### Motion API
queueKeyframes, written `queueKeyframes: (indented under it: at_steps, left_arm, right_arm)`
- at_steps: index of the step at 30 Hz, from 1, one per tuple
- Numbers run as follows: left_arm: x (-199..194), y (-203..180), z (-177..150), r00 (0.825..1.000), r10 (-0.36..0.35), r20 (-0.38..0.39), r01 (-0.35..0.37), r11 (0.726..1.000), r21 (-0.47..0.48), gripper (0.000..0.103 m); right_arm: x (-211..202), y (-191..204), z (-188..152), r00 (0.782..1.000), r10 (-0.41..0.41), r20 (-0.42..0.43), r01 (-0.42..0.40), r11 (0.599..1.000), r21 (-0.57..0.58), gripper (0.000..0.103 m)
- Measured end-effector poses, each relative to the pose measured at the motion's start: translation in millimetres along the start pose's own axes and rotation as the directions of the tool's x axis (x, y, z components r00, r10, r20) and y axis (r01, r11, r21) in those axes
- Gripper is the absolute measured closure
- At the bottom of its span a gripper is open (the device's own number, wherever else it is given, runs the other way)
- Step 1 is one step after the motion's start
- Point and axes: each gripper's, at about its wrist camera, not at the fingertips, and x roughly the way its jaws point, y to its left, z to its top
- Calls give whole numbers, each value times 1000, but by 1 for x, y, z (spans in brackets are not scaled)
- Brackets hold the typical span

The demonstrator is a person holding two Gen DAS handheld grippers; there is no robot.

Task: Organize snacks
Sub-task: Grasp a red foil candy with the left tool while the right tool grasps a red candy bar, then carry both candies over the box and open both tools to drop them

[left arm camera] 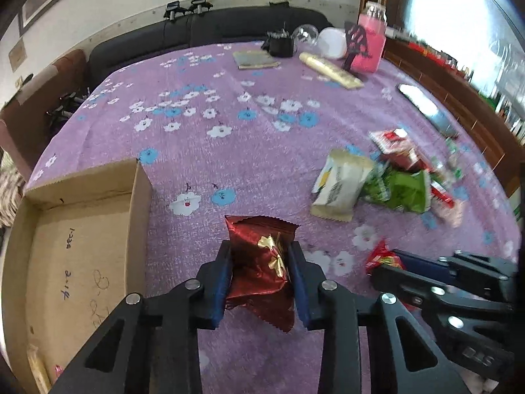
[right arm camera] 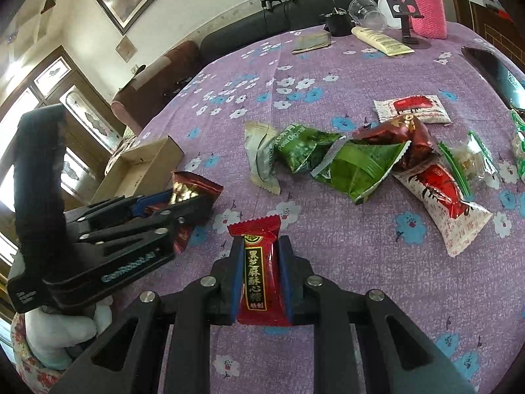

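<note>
Two tongs, two packets — one each.
My left gripper clamps a dark-red foil packet; my right gripper clamps a red candy packet — one cardboard box at the tabletop's left edge.

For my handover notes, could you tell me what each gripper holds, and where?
Left gripper: dark red foil packet, pinched across its middle. Right gripper: red candy packet, by its long sides.

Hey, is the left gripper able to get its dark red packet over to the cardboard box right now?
Probably yes. The left gripper is shut on the dark red packet, and the open cardboard box sits just to its left with only bare tablecloth between.
</note>
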Motion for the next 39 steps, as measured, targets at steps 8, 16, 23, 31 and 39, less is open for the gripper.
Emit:
queueKeyframes:
  at_steps: [8,16,23,31,39]
  left_arm:
    - [-59,26,-23,990,-87,108,100,988,-122,68]
    - [-111,112,-60,986,27,165,19,963,-270,68]
    - [-117,187,-77,981,123,147,-59,922,-382,68]
    - [-90,226,-81,989,126,82,-78,898,-433,68]
    - [-93,243,-87,992,59,114,3,876,-482,64]
  right_arm:
    - [-10,1,0,999,-1,54,1,1000,1,84]
    - [-23,21,6,996,40,76,-40,999,-7,84]
    - [-14,115,22,993,120,5,-118,981,-154,84]
    - [57,210,16,977,130,-168,-170,953,-252,84]
    - [117,255,9,966,66,-251,-139,948,-286,83]
